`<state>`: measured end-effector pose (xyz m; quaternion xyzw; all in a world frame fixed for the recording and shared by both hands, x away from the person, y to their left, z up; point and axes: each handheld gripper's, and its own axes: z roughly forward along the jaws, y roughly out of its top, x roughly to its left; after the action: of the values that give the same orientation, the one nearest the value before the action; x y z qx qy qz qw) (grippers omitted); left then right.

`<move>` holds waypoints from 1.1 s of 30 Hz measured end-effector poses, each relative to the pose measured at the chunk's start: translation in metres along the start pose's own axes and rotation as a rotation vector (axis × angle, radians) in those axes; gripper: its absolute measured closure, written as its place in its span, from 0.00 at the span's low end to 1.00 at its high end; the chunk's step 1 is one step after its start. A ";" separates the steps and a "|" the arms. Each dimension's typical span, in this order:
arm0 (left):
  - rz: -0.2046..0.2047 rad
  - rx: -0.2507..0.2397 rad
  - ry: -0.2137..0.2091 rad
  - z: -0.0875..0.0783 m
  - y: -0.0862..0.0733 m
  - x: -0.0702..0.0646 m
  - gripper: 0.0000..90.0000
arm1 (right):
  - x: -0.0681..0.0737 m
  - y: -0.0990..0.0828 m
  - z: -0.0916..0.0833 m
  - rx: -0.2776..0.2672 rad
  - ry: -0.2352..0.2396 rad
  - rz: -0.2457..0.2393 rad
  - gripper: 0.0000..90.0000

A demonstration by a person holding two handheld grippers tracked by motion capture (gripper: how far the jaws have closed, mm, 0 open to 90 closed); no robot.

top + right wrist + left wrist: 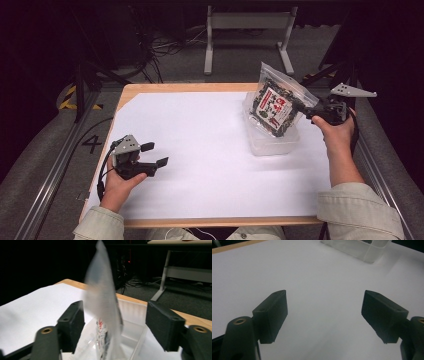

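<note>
Right gripper view: blurred clear snack bag (102, 300) upright in tub (135, 312); both tongs spread.

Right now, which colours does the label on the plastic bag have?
The label on the bag is white with red and black print, best seen in the high view.

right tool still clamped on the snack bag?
No: in the right gripper view the right tool stands wide, the snack bag upright between its jaws, touching neither, bottom in the clear container.

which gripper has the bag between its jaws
The right gripper: the clear bag stands between its open jaws, over the plastic tub. The left gripper has bare paper between its jaws.
</note>
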<state>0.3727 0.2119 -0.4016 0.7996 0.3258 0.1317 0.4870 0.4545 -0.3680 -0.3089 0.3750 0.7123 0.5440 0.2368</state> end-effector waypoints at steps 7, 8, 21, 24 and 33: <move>-0.005 -0.009 0.011 -0.006 -0.003 0.000 0.24 | 0.009 -0.001 -0.013 0.019 -0.037 -0.049 0.24; -0.009 -0.009 0.013 -0.007 -0.004 -0.001 0.24 | 0.010 -0.002 -0.016 0.020 -0.042 -0.051 0.24; -0.001 -0.007 0.011 -0.013 -0.009 -0.008 0.23 | 0.040 -0.018 -0.053 0.018 -0.012 -0.111 0.21; -0.007 -0.010 0.007 -0.016 -0.009 -0.010 0.23 | 0.049 -0.025 -0.058 0.012 0.013 -0.114 0.21; -0.010 -0.028 0.003 -0.019 -0.013 -0.011 0.22 | 0.068 -0.045 -0.055 0.026 0.088 -0.114 0.20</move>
<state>0.3495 0.2215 -0.4023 0.7910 0.3285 0.1348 0.4983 0.3600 -0.3525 -0.3306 0.3126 0.7491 0.5364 0.2311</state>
